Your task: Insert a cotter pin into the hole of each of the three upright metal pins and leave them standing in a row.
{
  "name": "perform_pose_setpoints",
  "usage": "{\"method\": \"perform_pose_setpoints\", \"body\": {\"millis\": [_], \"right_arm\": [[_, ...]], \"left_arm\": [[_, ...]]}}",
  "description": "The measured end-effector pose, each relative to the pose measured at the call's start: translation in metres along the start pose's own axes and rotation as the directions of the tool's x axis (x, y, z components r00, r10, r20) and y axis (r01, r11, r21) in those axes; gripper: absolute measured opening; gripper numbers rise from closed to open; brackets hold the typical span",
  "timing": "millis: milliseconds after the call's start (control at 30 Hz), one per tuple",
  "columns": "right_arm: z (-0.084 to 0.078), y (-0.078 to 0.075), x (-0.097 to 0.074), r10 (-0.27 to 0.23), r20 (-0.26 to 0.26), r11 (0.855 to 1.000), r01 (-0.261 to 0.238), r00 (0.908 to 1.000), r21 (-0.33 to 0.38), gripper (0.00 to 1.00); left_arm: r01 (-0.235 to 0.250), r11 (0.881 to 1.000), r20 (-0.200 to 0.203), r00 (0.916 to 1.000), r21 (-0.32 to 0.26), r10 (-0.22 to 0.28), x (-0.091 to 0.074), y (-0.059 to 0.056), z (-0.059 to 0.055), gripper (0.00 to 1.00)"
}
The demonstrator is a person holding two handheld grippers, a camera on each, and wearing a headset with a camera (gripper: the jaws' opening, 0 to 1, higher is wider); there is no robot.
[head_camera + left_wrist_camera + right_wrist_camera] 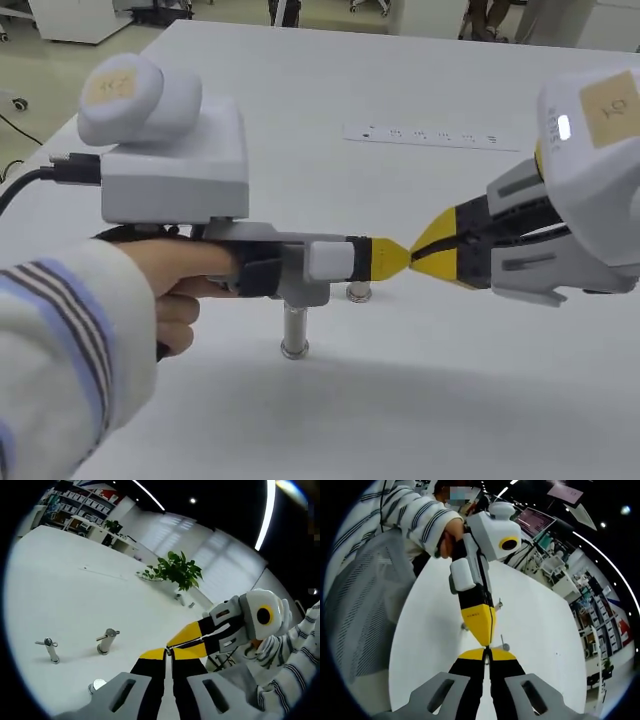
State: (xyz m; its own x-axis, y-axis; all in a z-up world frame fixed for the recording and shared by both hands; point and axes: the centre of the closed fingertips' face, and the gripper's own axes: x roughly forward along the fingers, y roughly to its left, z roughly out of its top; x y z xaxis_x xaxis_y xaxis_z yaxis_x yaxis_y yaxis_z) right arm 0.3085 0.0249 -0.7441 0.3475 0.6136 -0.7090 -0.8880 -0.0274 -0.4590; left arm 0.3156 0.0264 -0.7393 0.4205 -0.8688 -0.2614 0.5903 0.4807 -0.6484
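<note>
From where I stand the left gripper [398, 257] and the right gripper [422, 255] meet nose to nose above the table [470, 400]. Both sets of jaws are pinched closed with the yellow tips touching. Whether anything is nipped between them is too small for me to make out. In the left gripper view the three upright pins stand off toward nine o'clock from the tips. The first pin [50, 650] and second pin [106, 642] each have a cotter pin [40, 642] crosswise through the head. The third pin [96, 685], down at eight o'clock near the gripper's body, looks bare on top, so I'd reckon that one is yet to be done. A cotter pin is light, springy wire, slick and apt to swivel in the jaws, so it is best held by its looped end with the legs free. The metal pins are stiff and smooth but stand on narrow feet and should topple readily; I'd steady the shank below the hole.
</note>
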Motion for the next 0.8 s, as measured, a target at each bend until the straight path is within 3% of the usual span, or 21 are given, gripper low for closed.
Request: {"method": "perform_pose_setpoints", "body": {"millis": [167, 267, 600, 733, 800], "right_arm": [[0.0024, -0.0008, -0.0006, -0.008, -0.001, 1.0, 0.008, 1.0, -0.009, 0.03], [0.0027, -0.0009, -0.0008, -0.006, 0.002, 1.0, 0.006, 1.0, -0.009, 0.03], [0.0041, 0.0044, -0.0004, 0.022, 0.022, 1.0, -0.022, 0.9995, -0.003, 0.04], [0.0035, 0.0017, -0.0012, 0.017, 0.028, 1.0, -0.017, 0.9995, 0.003, 0.17], [0.0027, -0.0003, -0.0025, 0.02, 0.043, 0.999, -0.022, 0.9989, 0.045, 0.18]], "left_arm": [[0.0, 0.999, 0.009, 1.0, -0.042, 0.0, -0.0002, -0.0004, 0.0012, 0.01], [-0.003, 0.999, 0.013, 0.9999, -0.032, 0.004, -0.0004, -0.0009, 0.0016, 0.01], [-0.002, 0.998, -0.01, 1.0, -0.064, 0.001, -0.0024, -0.0029, -0.0036, 0.0], [-0.003, 1.0, -0.026, 0.9997, -0.027, 0.003, -0.0045, -0.0035, -0.0067, 0.0], [-0.005, 1.0, -0.028, 0.9996, -0.013, 0.004, -0.0058, -0.0033, -0.0078, 0.0]]}}
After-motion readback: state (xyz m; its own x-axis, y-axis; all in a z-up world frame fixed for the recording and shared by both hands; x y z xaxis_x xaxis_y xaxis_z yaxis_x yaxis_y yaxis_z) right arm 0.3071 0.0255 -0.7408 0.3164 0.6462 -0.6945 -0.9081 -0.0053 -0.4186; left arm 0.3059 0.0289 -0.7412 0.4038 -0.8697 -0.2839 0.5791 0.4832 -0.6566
